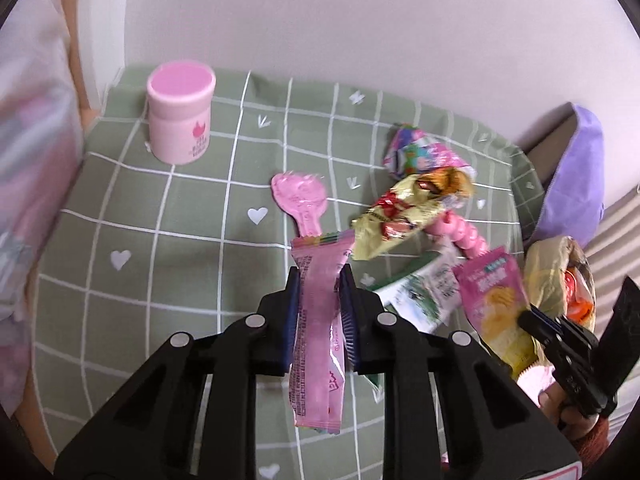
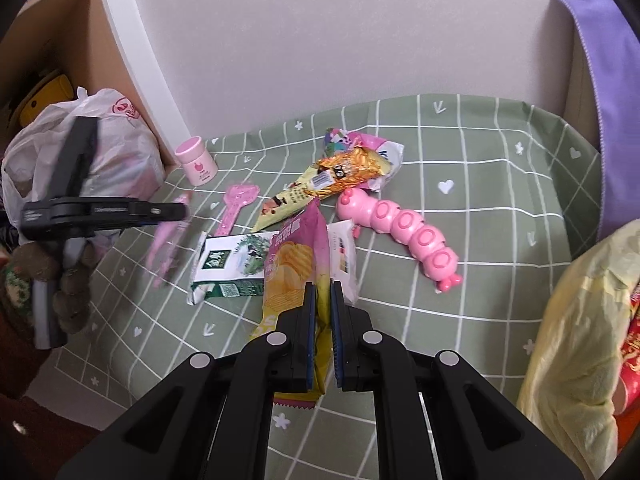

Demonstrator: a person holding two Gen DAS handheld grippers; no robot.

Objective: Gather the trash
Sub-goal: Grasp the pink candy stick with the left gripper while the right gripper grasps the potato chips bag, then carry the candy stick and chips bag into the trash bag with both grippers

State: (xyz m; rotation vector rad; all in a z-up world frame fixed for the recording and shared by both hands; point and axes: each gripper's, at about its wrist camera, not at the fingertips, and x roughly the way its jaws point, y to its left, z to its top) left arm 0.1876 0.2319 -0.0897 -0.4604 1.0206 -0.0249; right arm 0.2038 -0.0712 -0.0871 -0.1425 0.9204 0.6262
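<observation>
We hold two wrappers: left gripper (image 1: 319, 280) jaws pinch the pink sachet (image 1: 318, 320), long axis 12–6; right gripper (image 2: 321, 292) jaws pinch the chip bag (image 2: 294, 264). Remaining yellow wrapper (image 2: 320, 184) lies on the worktop (image 2: 480, 312) at 12 o'clock, nearer the right

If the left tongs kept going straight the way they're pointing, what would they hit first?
Probably the pink spoon, which lies just past the tip of the pink wrapper that the left tongs grip. Depth is unclear; they may be high enough to pass over it.
</observation>
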